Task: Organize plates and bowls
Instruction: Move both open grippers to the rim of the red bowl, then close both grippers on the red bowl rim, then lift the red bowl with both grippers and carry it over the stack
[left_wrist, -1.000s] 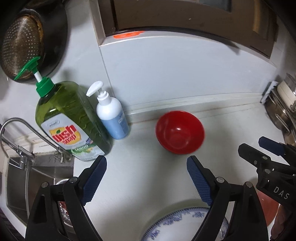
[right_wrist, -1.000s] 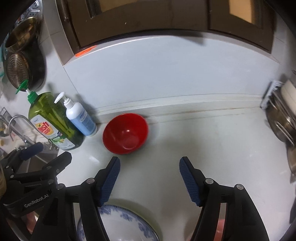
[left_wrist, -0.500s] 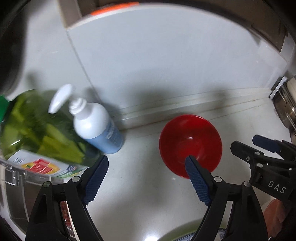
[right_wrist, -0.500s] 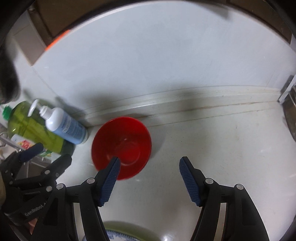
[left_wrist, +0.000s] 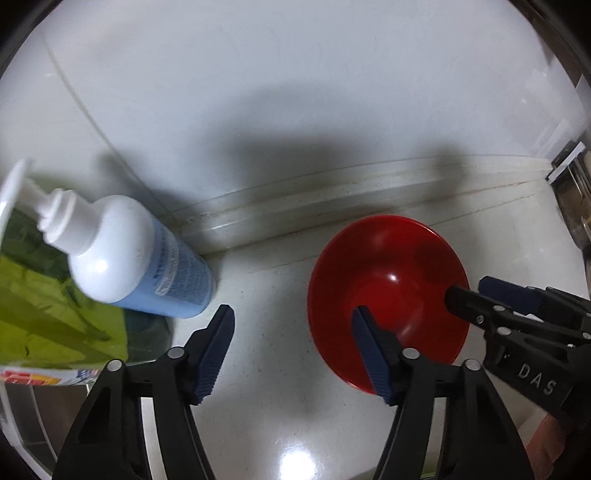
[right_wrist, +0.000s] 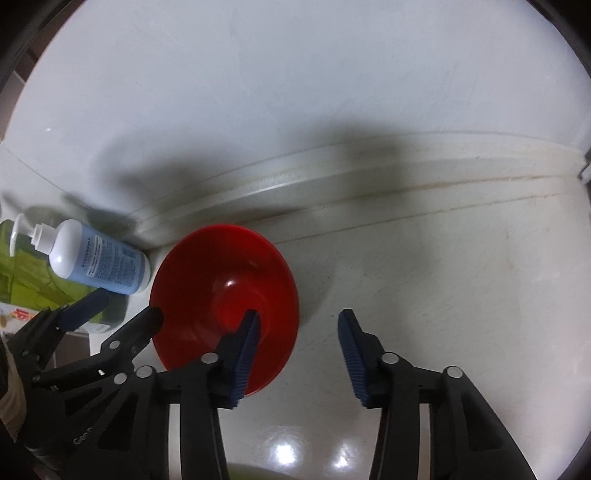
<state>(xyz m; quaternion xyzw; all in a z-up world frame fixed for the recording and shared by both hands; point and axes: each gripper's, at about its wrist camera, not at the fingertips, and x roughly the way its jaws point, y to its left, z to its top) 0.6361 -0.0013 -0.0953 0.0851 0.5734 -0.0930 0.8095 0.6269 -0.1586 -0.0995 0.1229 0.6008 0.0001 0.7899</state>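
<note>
Left gripper (left_wrist: 291, 347): jaws spread wide, empty, lowered closer to glossy white countertop (left_wrist: 266, 387) than half a second ago. Right gripper (right_wrist: 299, 349): likewise wide apart, empty, also nearer. Round red plastic bowl (right_wrist: 221, 295): upright between both grippers, one finger of each over its rim, now larger in view. White pump bottle with blue label (left_wrist: 136, 258): left of left gripper, beside green dish-soap bottle (left_wrist: 44, 314).

L tongs (left_wrist: 293, 349) blk, blue ribbed pads | R tongs (right_wrist: 299, 349) same, silver rivets, "DAS" mark
</note>
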